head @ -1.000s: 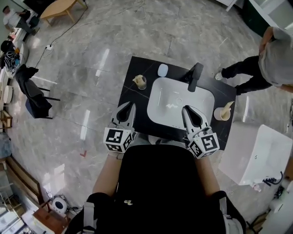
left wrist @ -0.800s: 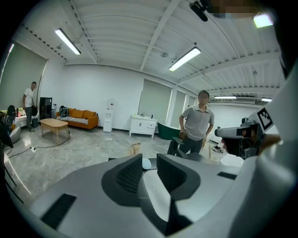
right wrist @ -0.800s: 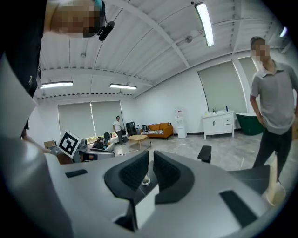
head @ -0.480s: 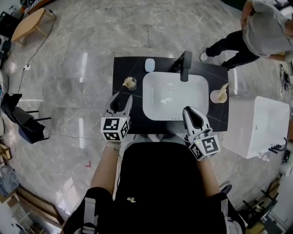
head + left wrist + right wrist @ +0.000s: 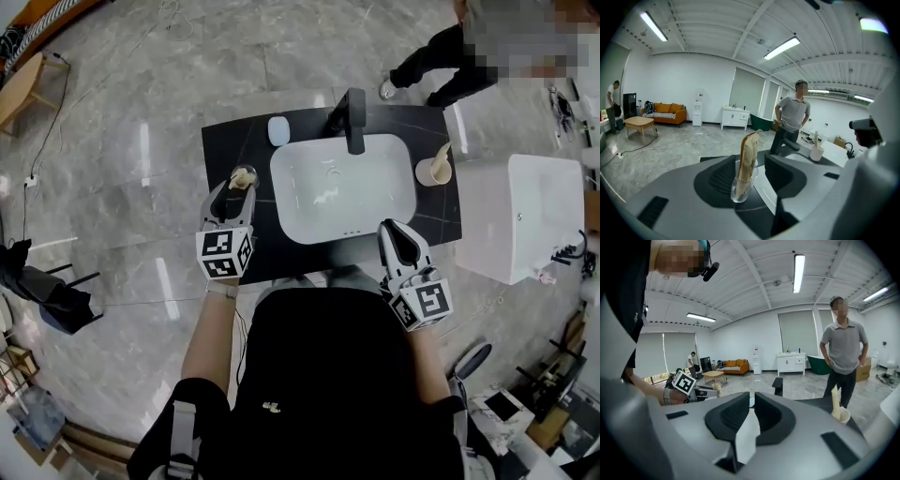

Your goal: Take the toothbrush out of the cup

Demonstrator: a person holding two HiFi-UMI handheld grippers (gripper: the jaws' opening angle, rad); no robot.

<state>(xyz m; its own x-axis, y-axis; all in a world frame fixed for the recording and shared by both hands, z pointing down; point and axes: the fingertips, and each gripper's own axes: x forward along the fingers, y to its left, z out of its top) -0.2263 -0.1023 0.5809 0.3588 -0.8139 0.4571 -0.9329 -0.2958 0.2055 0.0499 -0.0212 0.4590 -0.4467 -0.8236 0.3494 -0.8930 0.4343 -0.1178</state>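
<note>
A clear glass cup [image 5: 741, 186] stands on the black counter [image 5: 228, 141] left of the sink and holds a toothbrush in a tan paper wrapper [image 5: 749, 157]. My left gripper [image 5: 752, 177] is at the cup, its jaws opening. The cup sits between the fingertips, and neither pad touches it. From the head view the cup [image 5: 242, 177] shows just past the left gripper [image 5: 232, 194]. My right gripper [image 5: 395, 232] hovers shut and empty over the counter's near right edge; its closed jaws [image 5: 751, 411] point across the basin.
A white sink basin [image 5: 342, 187] with a black faucet [image 5: 354, 120] fills the counter's middle. A beige cup with a brush [image 5: 430, 172] stands at its right and a pale blue object [image 5: 278, 130] at the back left. A white cabinet [image 5: 534, 216] is on the right; a person [image 5: 450, 56] stands behind.
My left gripper has moved forward and down to the glass cup, and its jaws have gone from shut to wide. The right gripper has stayed shut and shifted only slightly.
</note>
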